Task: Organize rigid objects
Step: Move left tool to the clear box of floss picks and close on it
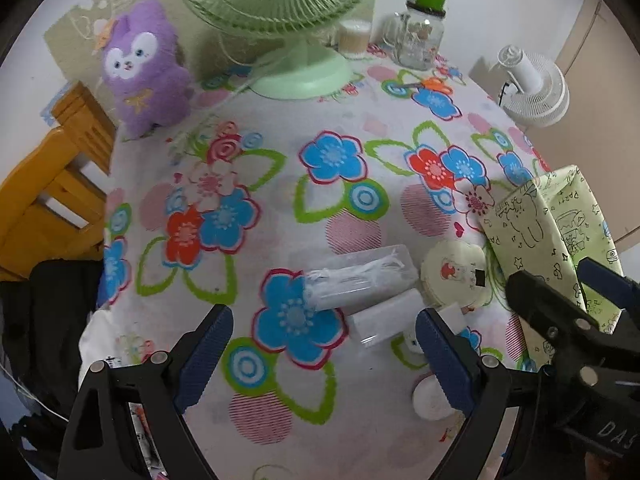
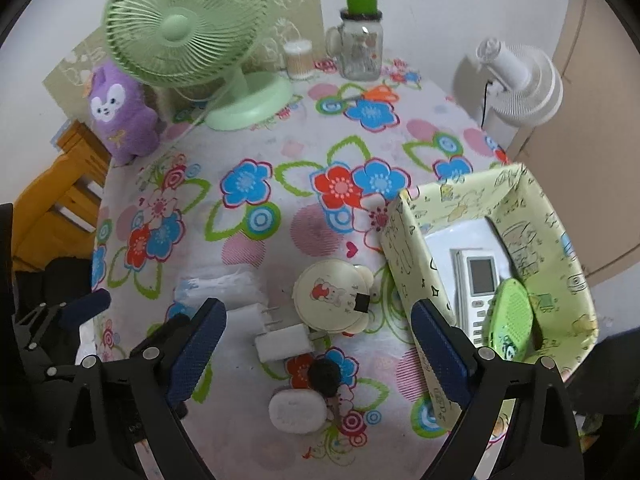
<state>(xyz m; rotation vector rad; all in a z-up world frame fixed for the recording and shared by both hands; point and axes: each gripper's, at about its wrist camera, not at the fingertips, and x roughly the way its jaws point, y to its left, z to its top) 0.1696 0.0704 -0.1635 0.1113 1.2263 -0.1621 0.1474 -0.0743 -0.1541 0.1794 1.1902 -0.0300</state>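
On the floral tablecloth (image 2: 280,184) lie a clear box of floss picks (image 1: 360,276), a white charger plug (image 2: 284,344), a round cream compact (image 2: 332,296), a small black round thing (image 2: 324,376) and a white oval case (image 2: 296,412). A yellow-green patterned box (image 2: 404,248) at the right holds a white remote (image 2: 480,280) and a green oval item (image 2: 512,320). My left gripper (image 1: 324,356) hangs open above the cloth, just short of the floss box. My right gripper (image 2: 320,344) is open over the charger and the case, gripping nothing.
At the back stand a green desk fan (image 2: 184,28), a purple plush toy (image 2: 116,112), a swab tub (image 2: 298,60) and a glass jar with a green lid (image 2: 360,44). A white fan (image 2: 520,80) is off the table's right edge, a wooden chair (image 1: 52,184) off its left.
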